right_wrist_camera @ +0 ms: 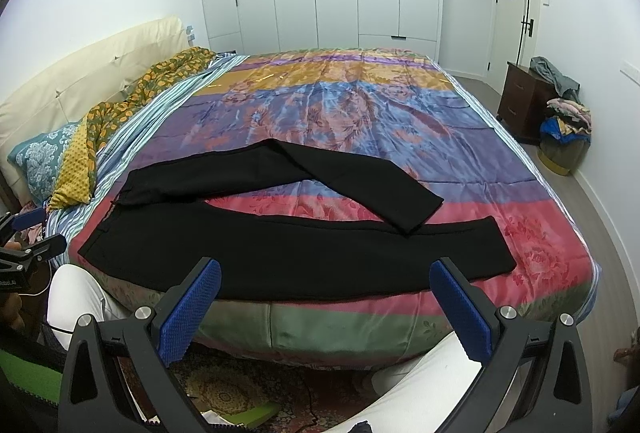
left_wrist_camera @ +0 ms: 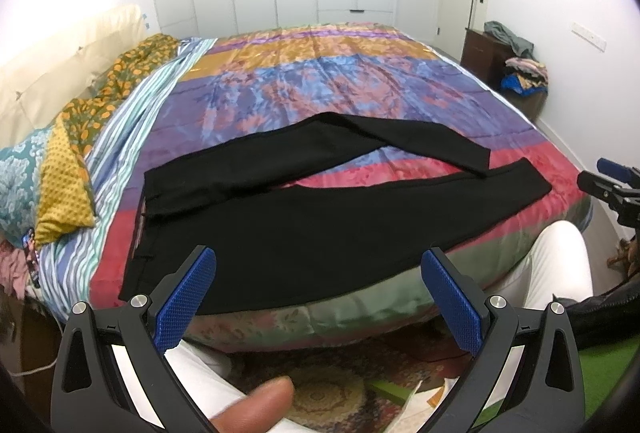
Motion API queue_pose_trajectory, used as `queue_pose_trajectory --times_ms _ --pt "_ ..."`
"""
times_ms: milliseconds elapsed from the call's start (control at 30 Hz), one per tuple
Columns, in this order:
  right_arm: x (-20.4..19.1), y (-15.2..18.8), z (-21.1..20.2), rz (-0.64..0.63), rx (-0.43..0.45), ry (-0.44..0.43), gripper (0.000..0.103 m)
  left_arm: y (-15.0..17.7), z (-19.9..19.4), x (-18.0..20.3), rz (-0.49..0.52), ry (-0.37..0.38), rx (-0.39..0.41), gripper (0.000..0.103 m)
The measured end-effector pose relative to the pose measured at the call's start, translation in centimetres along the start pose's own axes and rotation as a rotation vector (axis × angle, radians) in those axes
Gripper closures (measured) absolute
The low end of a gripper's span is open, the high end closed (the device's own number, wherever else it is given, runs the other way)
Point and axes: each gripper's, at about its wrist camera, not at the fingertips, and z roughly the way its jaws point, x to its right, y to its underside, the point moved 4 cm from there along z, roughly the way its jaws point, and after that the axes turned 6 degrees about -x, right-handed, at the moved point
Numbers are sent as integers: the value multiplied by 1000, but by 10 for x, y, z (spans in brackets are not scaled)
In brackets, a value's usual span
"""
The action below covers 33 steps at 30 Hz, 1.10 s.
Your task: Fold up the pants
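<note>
Lying flat along the near edge of the bed with its glossy multicoloured patchwork quilt, the black fabric pants have their waistband toward the left side, near the mustard dotted pillow, and their legs running toward the right corner. The near leg lies straight along the edge; the far leg bends and its cuff crosses onto the near one, as far as the curved lens lets me judge. Both tools hover off the near edge, touching nothing. The left gripper has its blue-padded jaws spread wide and empty above the waist area; the right gripper is equally released, over the middle of the near leg.

Folding appears not yet begun. The likely trouble is the slick quilt: a pinch that goes too deep could catch the cover along with the cloth and drag it. The crossed cuff could also fold in crooked if the legs are not aligned first, and cloth at the edge may slide off.
</note>
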Motion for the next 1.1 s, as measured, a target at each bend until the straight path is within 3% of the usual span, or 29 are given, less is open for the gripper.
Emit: queue_pose_trajectory --times_ms 1100 --pt "-5 11 3 -4 -5 -1 0 2 5 -3 -19 -3 -20 1"
